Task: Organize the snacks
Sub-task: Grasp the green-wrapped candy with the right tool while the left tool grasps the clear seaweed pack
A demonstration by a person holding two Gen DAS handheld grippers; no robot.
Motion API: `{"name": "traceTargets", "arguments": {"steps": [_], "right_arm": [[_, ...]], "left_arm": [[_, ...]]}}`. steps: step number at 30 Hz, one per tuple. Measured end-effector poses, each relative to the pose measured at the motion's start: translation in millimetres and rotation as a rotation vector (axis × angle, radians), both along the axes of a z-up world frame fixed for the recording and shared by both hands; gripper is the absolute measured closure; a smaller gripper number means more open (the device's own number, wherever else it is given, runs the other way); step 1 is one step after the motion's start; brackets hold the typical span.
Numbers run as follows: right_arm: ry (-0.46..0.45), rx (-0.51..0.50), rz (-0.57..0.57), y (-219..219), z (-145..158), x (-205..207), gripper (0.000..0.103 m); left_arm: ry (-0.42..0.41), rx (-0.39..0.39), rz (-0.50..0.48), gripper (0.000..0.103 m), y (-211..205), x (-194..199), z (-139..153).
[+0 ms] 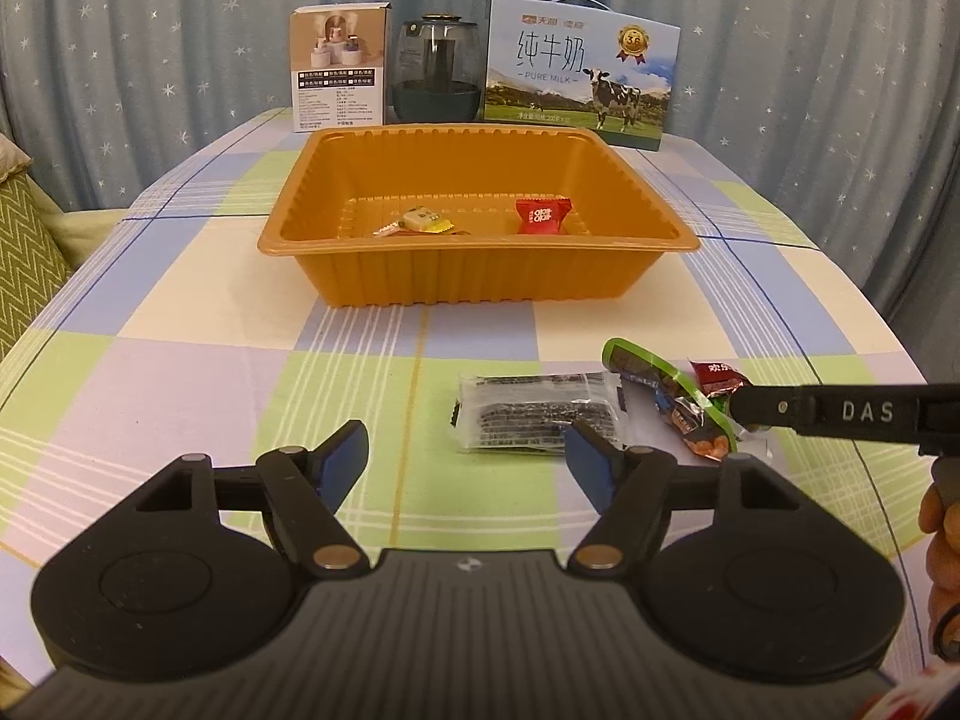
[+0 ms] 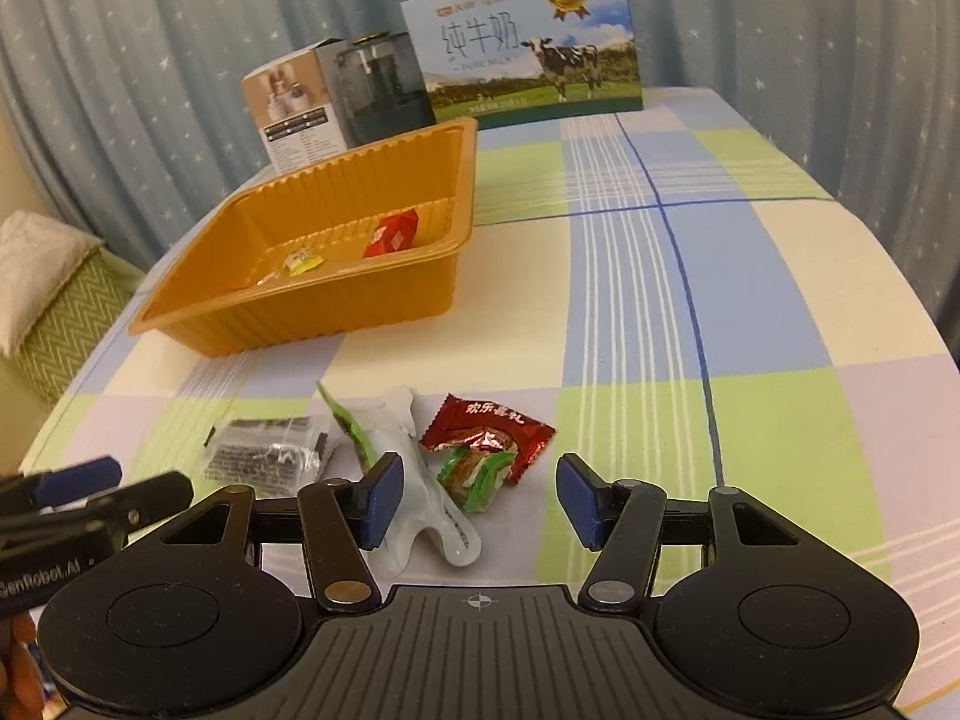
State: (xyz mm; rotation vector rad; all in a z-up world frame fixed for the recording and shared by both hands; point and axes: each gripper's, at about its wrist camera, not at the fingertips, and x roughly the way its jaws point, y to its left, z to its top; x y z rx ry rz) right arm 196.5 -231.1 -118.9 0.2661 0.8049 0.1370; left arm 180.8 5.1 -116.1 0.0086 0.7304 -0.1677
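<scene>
An orange tray [image 1: 480,276] [image 2: 312,315] holds a red candy [image 1: 542,215] [image 2: 393,234] and a yellow candy [image 1: 420,221] [image 2: 303,262]. On the cloth in front lie a clear pack of dark snack [image 1: 534,414] [image 2: 267,453], a green-edged pouch [image 1: 645,363] [image 2: 414,480] and a red wrapped snack [image 1: 717,378] [image 2: 486,438]. My left gripper [image 1: 468,462] is open and empty, just short of the clear pack. My right gripper [image 2: 480,498] is open, its jaws either side of the red wrapped snack and the pouch; it also shows in the left wrist view [image 1: 840,411].
At the table's far edge stand a white product box [image 1: 339,69], a dark glass jar [image 1: 435,69] and a milk carton box [image 1: 579,75] [image 2: 528,48]. A green cushioned seat [image 1: 27,252] [image 2: 54,300] is at the left. A star-patterned curtain hangs behind.
</scene>
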Motion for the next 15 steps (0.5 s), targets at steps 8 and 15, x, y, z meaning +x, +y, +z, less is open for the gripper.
{"name": "traceTargets", "arguments": {"steps": [8,15], "right_arm": [[0.03,0.024,-0.022,3,-9,10,0.066],[0.023,0.018,-0.022,5,-7,6,0.085]], "left_arm": [[0.01,-0.001,-0.009,0.031,-4,3,-4],[0.02,-0.002,-0.015,0.03,-7,6,-7]]}}
